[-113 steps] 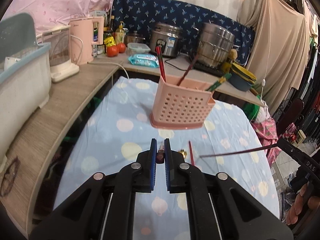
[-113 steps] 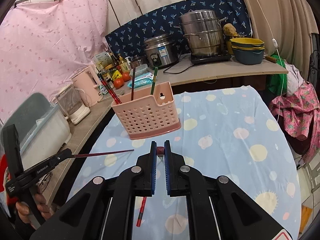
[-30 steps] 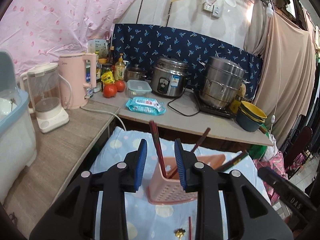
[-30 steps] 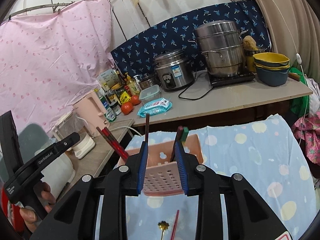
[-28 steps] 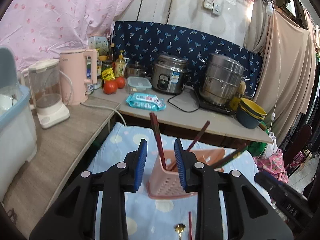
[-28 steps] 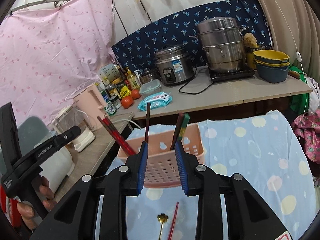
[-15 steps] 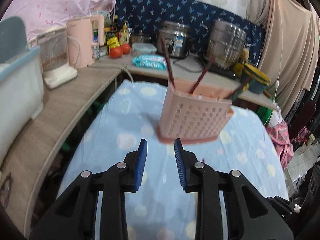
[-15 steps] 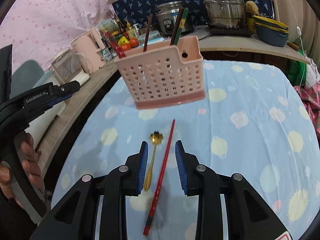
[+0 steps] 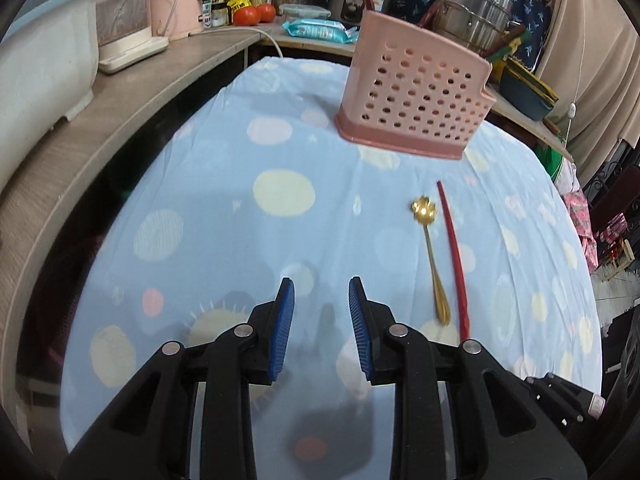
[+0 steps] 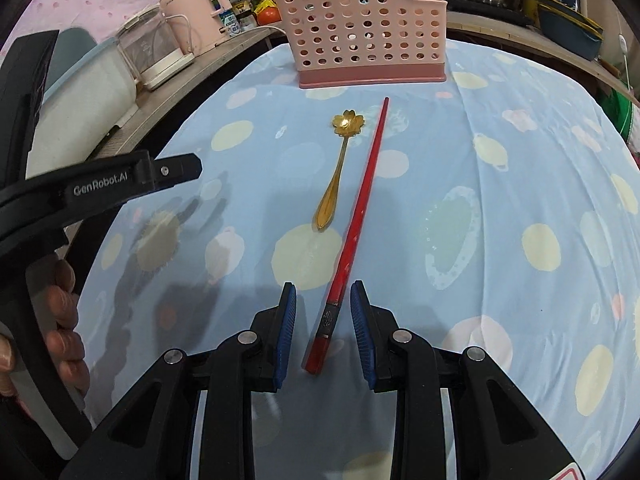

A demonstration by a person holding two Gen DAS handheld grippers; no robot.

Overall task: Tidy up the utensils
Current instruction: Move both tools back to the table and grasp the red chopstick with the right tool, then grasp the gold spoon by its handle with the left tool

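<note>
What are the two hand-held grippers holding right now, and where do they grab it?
Nothing. The right hand-held gripper stands open around the thick end of the red chopstick, not pinching it. The left hand-held gripper is open over bare cloth.

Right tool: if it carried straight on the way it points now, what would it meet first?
Most likely the red chopstick, whose near end already lies between the open right tool; depth above the tablecloth is unclear.
</note>
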